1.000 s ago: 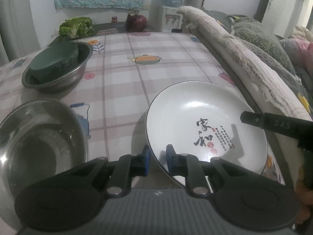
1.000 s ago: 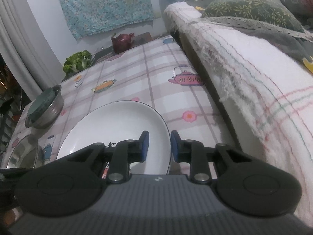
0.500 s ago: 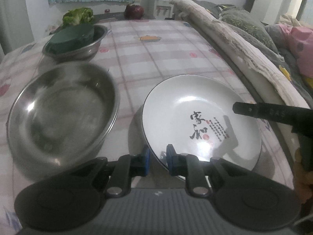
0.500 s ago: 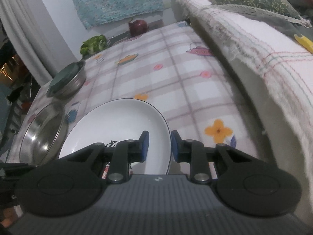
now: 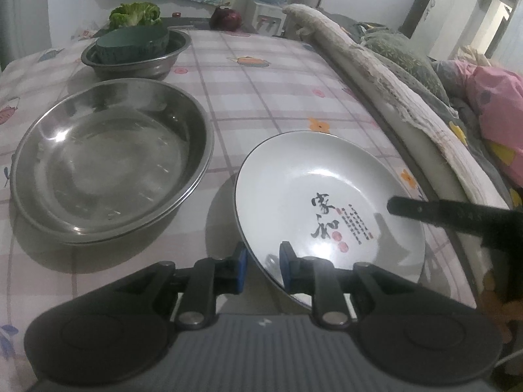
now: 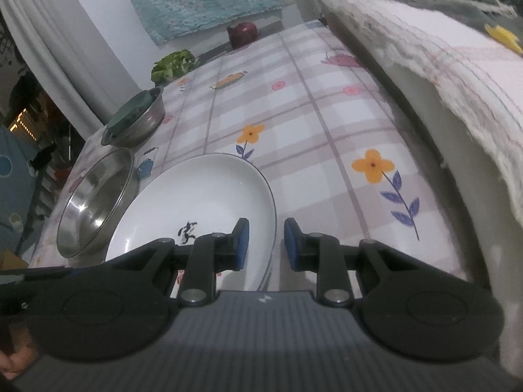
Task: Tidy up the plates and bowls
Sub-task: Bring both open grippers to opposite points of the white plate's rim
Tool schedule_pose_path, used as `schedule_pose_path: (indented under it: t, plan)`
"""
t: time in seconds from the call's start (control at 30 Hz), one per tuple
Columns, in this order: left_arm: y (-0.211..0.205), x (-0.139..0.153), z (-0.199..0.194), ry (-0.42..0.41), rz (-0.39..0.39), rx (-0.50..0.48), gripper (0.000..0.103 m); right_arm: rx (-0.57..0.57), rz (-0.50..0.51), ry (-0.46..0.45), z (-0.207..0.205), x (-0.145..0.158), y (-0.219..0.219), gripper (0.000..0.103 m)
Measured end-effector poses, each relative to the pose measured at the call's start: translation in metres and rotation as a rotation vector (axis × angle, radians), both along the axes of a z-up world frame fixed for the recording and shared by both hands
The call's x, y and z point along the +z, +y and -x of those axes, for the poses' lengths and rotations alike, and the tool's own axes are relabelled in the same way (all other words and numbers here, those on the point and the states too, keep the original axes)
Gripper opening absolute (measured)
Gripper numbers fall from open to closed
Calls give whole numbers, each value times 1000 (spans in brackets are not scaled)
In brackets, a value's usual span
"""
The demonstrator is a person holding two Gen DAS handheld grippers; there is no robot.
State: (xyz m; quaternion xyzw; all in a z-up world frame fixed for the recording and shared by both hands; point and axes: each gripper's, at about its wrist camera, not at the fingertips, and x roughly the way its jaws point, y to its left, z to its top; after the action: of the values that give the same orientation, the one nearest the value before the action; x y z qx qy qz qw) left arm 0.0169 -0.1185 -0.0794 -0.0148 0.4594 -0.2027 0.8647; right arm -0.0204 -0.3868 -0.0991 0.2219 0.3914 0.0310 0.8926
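Note:
A white plate with black calligraphy lies low over the checked tablecloth, beside a large empty steel bowl. My left gripper has the plate's near rim between its blue pads, and its jaws are opening. My right gripper is shut on the plate's right rim; one of its black fingers reaches over the plate in the left wrist view. Farther back stands a smaller steel bowl with a dark green bowl upside down in it. The right wrist view shows both steel bowls.
A bed or sofa edge with a fringed blanket and pillows runs along the table's right side. At the far end are a lettuce and a dark red round pot. Bare tablecloth lies behind the plate.
Both grippers have carried the plate toward the table's near end. The large steel bowl has come fully into the left wrist view beside the plate. The left jaws stand slightly wider.

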Motion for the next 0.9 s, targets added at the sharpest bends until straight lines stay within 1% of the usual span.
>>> schedule_pose_path:
  t: [0.13, 0.3, 0.37, 0.5, 0.67, 0.8, 0.9]
  plan:
    - [0, -5, -4, -5, 9, 6, 21, 2, -29, 15, 1, -6, -1, 22]
    - [-3, -9, -8, -15, 10, 11, 24, 16, -26, 14, -2, -7, 5, 20]
    - [-4, -10, -9, -23, 9, 13, 25, 18, -7, 10, -3, -7, 7, 20]
    - [-8, -9, -8, -39, -12, 11, 27, 15, -2, 8, -4, -7, 9, 20]
    - [-6, -7, -4, -22, -25, 26, 27, 19, 45, 12, -8, -4, 17, 21]
    - [-3, -6, -2, -20, -40, 42, 28, 30, 31, 7, -16, -5, 20, 21]
    - [-3, -6, -4, -24, -52, 46, 29, 36, 49, 2, -21, -5, 24, 21]
